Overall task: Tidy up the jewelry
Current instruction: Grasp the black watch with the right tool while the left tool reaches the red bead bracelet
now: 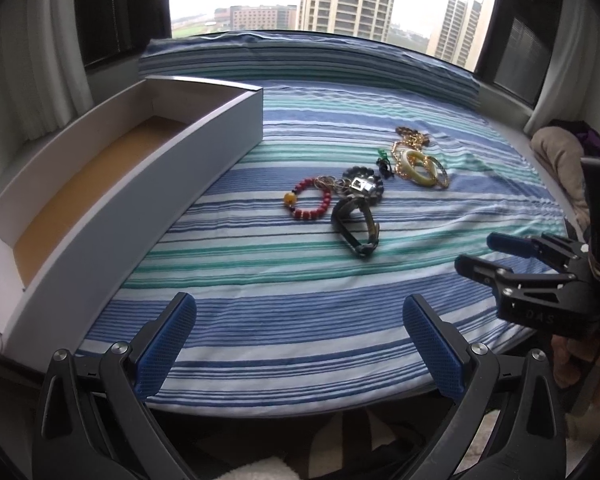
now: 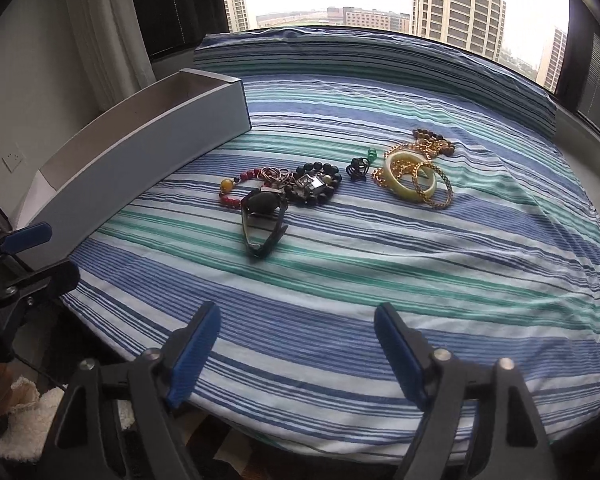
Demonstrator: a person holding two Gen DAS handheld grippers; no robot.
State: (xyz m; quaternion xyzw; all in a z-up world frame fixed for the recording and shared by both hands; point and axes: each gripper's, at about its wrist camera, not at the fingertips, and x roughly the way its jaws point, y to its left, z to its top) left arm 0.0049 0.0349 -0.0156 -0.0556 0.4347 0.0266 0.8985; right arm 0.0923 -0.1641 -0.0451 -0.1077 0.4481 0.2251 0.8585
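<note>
Jewelry lies in a loose pile on the striped cloth: a red bead bracelet (image 1: 309, 200) (image 2: 236, 190), a dark watch (image 1: 356, 224) (image 2: 262, 220), a black bead bracelet with a silver piece (image 1: 364, 186) (image 2: 318, 184), a small black ring (image 2: 358, 170), and a pale jade bangle (image 1: 420, 166) (image 2: 410, 180) among gold chains (image 2: 436, 196). A long white box (image 1: 112, 184) (image 2: 148, 160) with a brown floor stands at the left and holds nothing. My left gripper (image 1: 300, 344) is open over the near edge. My right gripper (image 2: 298, 348) is open, also near the front edge.
The striped cloth (image 1: 300, 280) covers a raised platform by a window. A folded beige cloth (image 1: 560, 156) lies at the far right. The right gripper shows in the left wrist view (image 1: 500, 256); the left gripper shows at the right wrist view's left edge (image 2: 24, 256).
</note>
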